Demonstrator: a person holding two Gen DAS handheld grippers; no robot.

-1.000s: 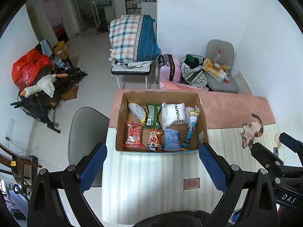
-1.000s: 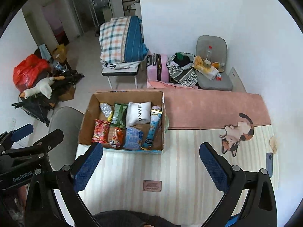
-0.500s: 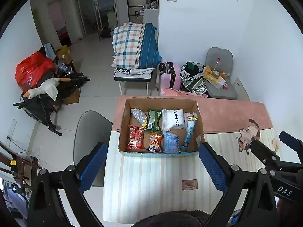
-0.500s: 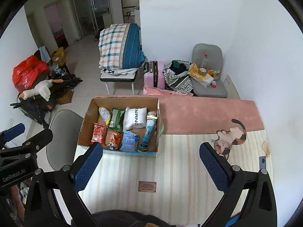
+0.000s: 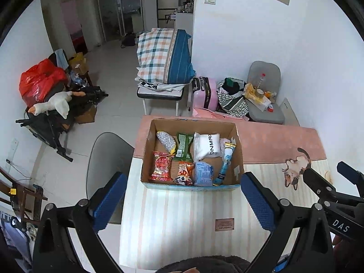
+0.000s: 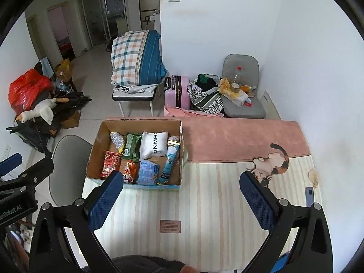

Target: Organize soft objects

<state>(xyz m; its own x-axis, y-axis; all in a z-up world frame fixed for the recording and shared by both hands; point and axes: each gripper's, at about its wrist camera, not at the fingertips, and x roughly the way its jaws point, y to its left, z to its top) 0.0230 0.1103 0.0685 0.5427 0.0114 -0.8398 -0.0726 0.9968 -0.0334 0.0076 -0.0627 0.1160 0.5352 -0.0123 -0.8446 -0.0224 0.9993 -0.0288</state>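
My left tool [image 5: 182, 201] hangs high over the bench [image 5: 182, 223], its blue pads spread wide with nothing between them. Ahead of it and well below sits the cardboard box [image 5: 192, 125] on the striped cloth, framed between the two pads in the left wrist view. Inside I see, from the left, a red snack packet [image 5: 162, 166] and a silver pouch [image 5: 166, 140], then a green packet [image 5: 184, 146] with a small orange packet [image 5: 184, 174] in front of it, a white pouch [image 5: 207, 145], a pale blue packet [image 5: 203, 174], and a blue tube [image 5: 225, 161] leaning along the right wall. My right tool [image 6: 179, 196] is just as wide apart and empty; in its view the box [image 6: 136, 122] lies forward and to the left, beyond its left pad, while a cat print [image 6: 271, 163] on the cloth lies past its right pad.
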